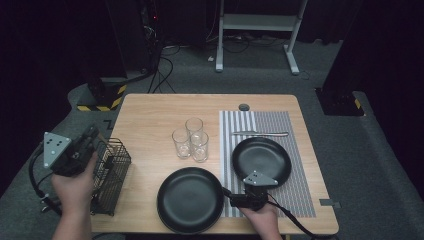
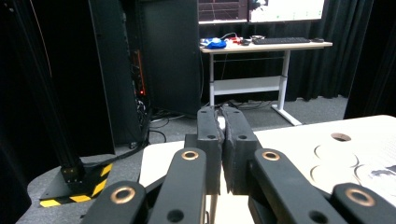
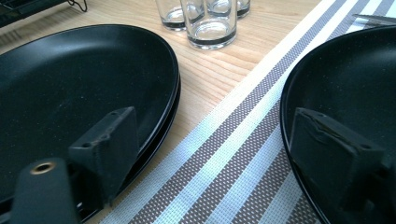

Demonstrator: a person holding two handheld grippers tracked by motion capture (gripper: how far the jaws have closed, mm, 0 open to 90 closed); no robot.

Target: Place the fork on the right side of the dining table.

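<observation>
Behind the stacked plates [image 1: 190, 200], three glasses [image 1: 191, 138], left, wire basket [image 1: 111, 172]

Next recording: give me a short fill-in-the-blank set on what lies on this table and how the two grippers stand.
1. The number of clear glasses grouped mid-table is ____.
2. The jaws of the left gripper are ____.
3. The open right gripper sits between two black ____.
4. The knife lies on the striped ____.

Missing words: three; shut; plates; placemat
</observation>
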